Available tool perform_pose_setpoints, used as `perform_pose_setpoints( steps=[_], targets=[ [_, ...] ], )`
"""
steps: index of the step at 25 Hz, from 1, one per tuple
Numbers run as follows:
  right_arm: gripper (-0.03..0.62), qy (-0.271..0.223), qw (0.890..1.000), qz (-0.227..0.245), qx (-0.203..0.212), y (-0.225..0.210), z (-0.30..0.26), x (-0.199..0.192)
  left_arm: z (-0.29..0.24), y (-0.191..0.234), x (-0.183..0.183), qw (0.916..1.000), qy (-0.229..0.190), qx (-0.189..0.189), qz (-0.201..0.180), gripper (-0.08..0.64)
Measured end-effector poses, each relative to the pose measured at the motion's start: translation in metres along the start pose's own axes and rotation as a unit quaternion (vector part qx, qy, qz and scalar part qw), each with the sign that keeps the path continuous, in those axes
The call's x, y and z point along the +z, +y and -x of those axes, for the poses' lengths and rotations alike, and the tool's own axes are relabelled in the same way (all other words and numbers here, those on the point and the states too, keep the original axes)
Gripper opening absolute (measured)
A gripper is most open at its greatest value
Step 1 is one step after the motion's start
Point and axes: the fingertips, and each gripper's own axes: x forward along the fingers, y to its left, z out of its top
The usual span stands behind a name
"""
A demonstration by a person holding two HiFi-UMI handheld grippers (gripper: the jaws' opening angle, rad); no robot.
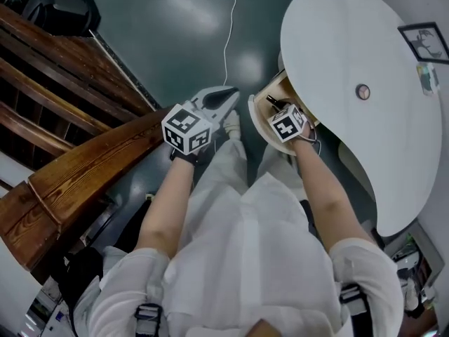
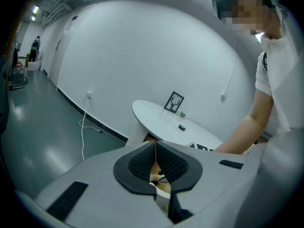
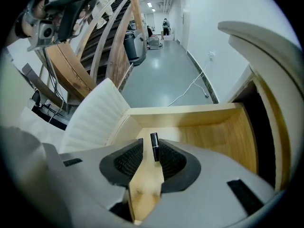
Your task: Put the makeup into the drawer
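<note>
right tongs (image 3: 150,141), jaws apart, over makeup tube (image 3: 155,147) lying in drawer (image 3: 213,132)

Right gripper (image 3: 148,145) jaws are apart, nothing pinched. Black makeup tube (image 3: 154,147) sits btwn them on the wood drawer (image 3: 213,132) floor, pointing to 12. White ribbed panel (image 3: 92,115) at 9.

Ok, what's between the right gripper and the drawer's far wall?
A dark makeup tube, lying on the drawer floor. The right gripper view shows it through the open jaws of the right gripper; otherwise bare wood.
</note>
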Motion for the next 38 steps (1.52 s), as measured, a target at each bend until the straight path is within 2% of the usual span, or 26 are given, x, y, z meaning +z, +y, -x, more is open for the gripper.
perform_pose_setpoints(
  steps=[13,23,31,38],
  targets=[
    [0.098,-0.065,0.997,-0.043,-0.017,0.006,0.094,0.028,0.004,-0.023,0.051,0.999,-0.02,-0.026,-0.03,0.018],
    [0.091,-0.144,0.988,-0.057,-0.025,0.004,0.173,0.048,0.01,-0.044,0.087,0.9975,-0.044,-0.032,-0.044,0.018],
    [0.091,-0.188,0.978,-0.066,-0.057,-0.036,0.227,0.043,0.004,-0.059,0.103,0.9967,-0.061,-0.026,-0.047,0.018],
    [0.092,-0.199,0.97,-0.1,-0.095,-0.088,0.255,0.01,-0.011,-0.074,0.106,0.9965,-0.061,-0.024,-0.052,0.018]
  ],
)
